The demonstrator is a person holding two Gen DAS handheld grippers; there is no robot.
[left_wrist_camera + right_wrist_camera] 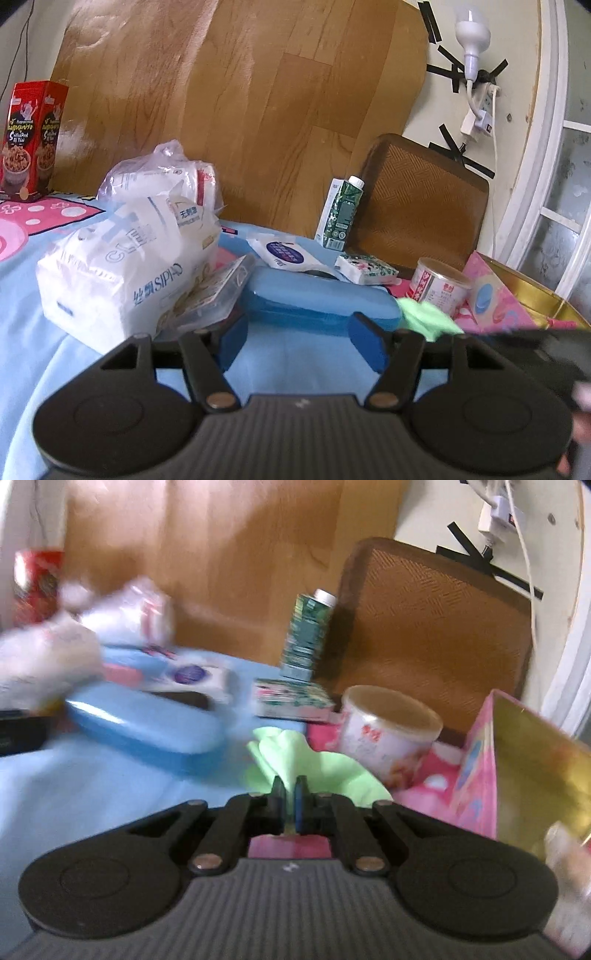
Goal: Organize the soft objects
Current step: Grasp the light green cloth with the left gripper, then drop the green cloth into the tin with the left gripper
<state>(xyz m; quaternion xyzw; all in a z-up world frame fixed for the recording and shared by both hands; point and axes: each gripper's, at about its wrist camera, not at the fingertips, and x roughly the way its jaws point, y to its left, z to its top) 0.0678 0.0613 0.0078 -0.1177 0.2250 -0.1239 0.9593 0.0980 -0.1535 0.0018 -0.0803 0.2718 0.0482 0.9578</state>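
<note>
Our right gripper (291, 794) is clenched on the green cloth (317, 768): the two jaws stand almost together and a fold of the fabric is pinched between them. The cloth lies on the bed (74, 775), between the blue case (147, 723) and the white can (388, 731), and near the open pink box (480, 768) with the golden inside. Our left gripper (299, 341) is released, its jaws wide apart and holding nothing, and it hangs just in front of the blue case (317, 299).

We judge that the task is at an early stage. The cloth is gripped but it is not yet inside any container, and the other soft things look untouched. What is left, we think, is to carry the cloth to its place, maybe the pink box, and then to gather the tissue packs.

We count one green cloth, one blue case, one white can, one pink box, one green drink carton (341, 214) and one red snack box (31, 140). There is one large tissue pack (122, 273) with a plastic bag (162, 173) of more soft goods behind it, one wet wipes packet (284, 253) and one small floral tissue packet (364, 267). The right view is blurred, so smaller things there we cannot tell.
</note>
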